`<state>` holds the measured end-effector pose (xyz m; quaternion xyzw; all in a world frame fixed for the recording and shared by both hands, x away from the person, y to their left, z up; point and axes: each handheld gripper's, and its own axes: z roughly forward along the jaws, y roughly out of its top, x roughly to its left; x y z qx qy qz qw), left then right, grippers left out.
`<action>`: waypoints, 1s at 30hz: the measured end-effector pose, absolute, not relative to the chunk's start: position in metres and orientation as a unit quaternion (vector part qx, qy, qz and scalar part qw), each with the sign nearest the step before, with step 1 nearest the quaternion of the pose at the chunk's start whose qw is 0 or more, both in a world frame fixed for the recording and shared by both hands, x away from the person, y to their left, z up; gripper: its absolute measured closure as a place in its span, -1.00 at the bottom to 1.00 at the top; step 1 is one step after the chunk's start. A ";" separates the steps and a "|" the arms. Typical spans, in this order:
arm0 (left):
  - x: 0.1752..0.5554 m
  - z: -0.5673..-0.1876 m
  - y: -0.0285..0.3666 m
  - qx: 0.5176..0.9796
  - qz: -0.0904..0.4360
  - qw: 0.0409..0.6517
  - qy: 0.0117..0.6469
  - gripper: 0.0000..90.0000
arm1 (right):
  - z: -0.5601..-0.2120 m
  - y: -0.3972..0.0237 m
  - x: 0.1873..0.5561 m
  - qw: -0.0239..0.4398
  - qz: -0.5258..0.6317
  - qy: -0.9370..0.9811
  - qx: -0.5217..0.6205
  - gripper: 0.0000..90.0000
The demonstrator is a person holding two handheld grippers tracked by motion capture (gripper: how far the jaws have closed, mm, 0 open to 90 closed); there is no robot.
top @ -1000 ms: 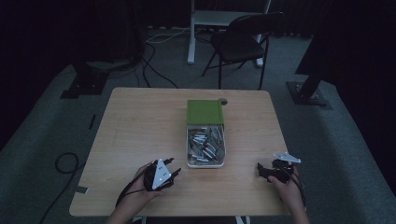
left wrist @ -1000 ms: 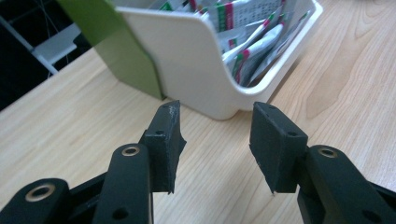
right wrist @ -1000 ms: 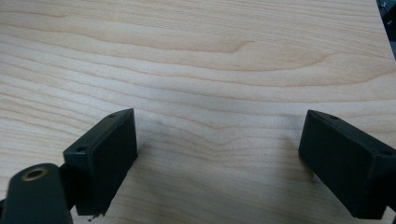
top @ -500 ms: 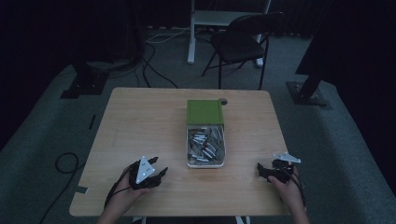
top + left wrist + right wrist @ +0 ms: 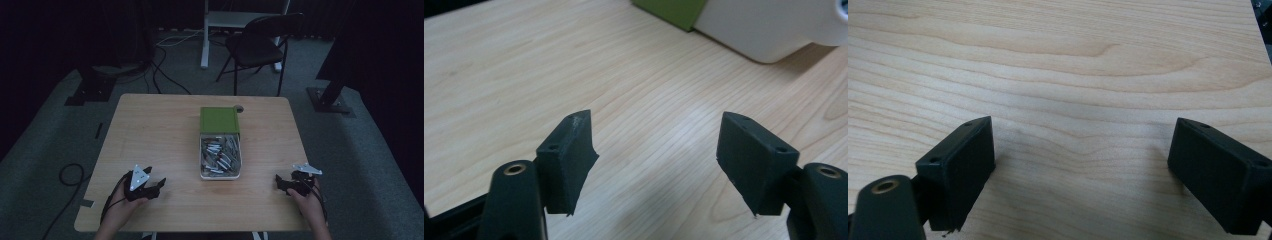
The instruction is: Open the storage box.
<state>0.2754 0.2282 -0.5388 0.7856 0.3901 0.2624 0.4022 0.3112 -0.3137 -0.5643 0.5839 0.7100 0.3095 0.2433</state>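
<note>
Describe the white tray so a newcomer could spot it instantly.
Start at the wooden table. Near its middle sits a white tray full of small silvery pieces, between the person's two hands but farther up the table. A green lid covers its far end, the sole green thing on the table.

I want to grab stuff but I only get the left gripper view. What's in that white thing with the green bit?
Observer: The white tray is open on top and holds a heap of small metal pieces, too small to name.
Operator: And the green bit?
Observer: That's a green cover lying flat over the far end of the tray.
Operator: Where's my other gripper?
Observer: The right gripper sits low over the table near its front right corner, jaws open with nothing between them.
</note>
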 end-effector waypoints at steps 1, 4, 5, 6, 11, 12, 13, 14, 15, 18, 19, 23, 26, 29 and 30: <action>0.276 -0.539 0.231 0.785 0.259 0.400 0.397 -0.35 | -0.564 -0.314 0.311 0.243 0.309 0.710 0.584 -0.76; 0.276 -0.541 0.237 0.781 0.247 0.396 0.415 -0.45 | -0.564 -0.314 0.311 0.243 0.309 0.710 0.584 -0.76; 0.276 -0.542 0.240 0.782 0.244 0.394 0.418 -0.51 | -0.564 -0.314 0.311 0.243 0.309 0.710 0.584 -0.76; 0.276 -0.542 0.242 0.783 0.245 0.391 0.418 -0.56 | -0.564 -0.314 0.311 0.243 0.309 0.710 0.584 -0.76; 0.278 -0.544 0.249 0.773 0.240 0.391 0.438 -0.66 | -0.564 -0.314 0.311 0.243 0.309 0.710 0.584 -0.76; 0.278 -0.545 0.253 0.773 0.240 0.380 0.447 -0.70 | -0.564 -0.314 0.311 0.243 0.309 0.710 0.584 -0.76; 0.278 -0.545 0.254 0.772 0.240 0.377 0.452 -0.73 | -0.564 -0.314 0.311 0.243 0.309 0.710 0.584 -0.76; 0.278 -0.546 0.256 0.771 0.243 0.372 0.457 -0.74 | -0.564 -0.314 0.311 0.243 0.309 0.710 0.584 -0.76; 0.278 -0.546 0.258 0.772 0.247 0.363 0.461 -0.74 | -0.564 -0.314 0.311 0.243 0.309 0.710 0.584 -0.76; 0.279 -0.547 0.263 0.758 0.237 0.357 0.491 -0.76 | -0.564 -0.314 0.311 0.243 0.309 0.710 0.584 -0.76; 0.280 -0.548 0.265 0.755 0.236 0.353 0.501 -0.76 | -0.564 -0.314 0.311 0.243 0.309 0.710 0.584 -0.76; 0.281 -0.550 0.271 0.742 0.243 0.331 0.530 -0.76 | -0.564 -0.314 0.311 0.243 0.309 0.710 0.584 -0.76; 0.281 -0.551 0.277 0.727 0.249 0.323 0.553 -0.76 | -0.564 -0.314 0.311 0.243 0.309 0.710 0.584 -0.76; 0.281 -0.552 0.281 0.718 0.250 0.313 0.569 -0.76 | -0.564 -0.314 0.311 0.243 0.309 0.710 0.584 -0.76; 0.281 -0.552 0.281 0.718 0.250 0.313 0.569 -0.76 | -0.564 -0.314 0.311 0.243 0.309 0.710 0.584 -0.76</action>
